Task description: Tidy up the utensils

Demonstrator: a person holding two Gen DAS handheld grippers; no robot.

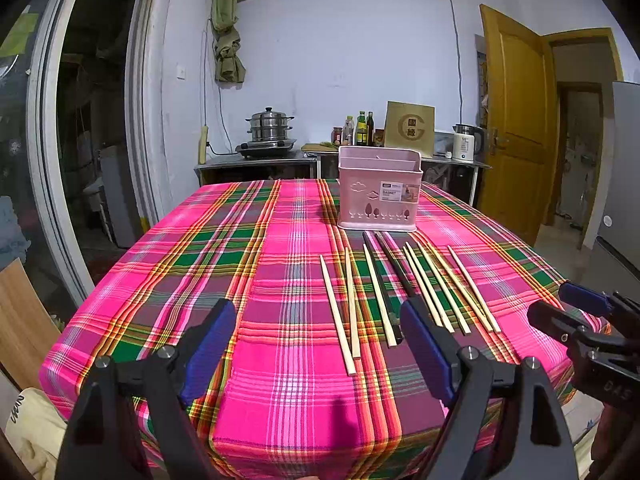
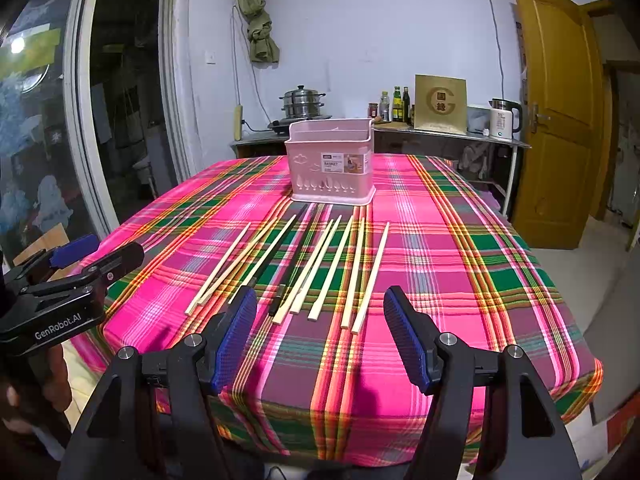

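Both pairs of jaws stand spread wide with nothing between them: the left gripper (image 1: 318, 338) and the right gripper (image 2: 320, 334) hang above the near edge of the bench (image 2: 460, 280), each with blue pads.

The chopsticks (image 2: 320, 264) lie flat in a loose row on the plaid cloth (image 1: 260, 280), just in front of the pink basket (image 2: 331, 160). Their long axes run from the near edge toward the basket, fanning slightly, thin tips nearest the basket and thick ends nearest the grippers. Most are pale wood; a dark pair (image 2: 292, 256) lies among them, near the middle of the row. Several touch or overlap a neighbour.

The basket stands upright beyond the chopsticks, open at the top, a label on its front wall. To the left and right of the basket the cloth lies bare out to the bench edges, and a bare strip separates the thick ends from the near edge.

Behind the basket a metal counter (image 2: 440, 134) against the wall carries a steamer pot (image 2: 302, 102), bottles (image 2: 396, 104) and a kettle (image 2: 504, 120). Right of the basket a yellow door (image 2: 560, 112) stands open.
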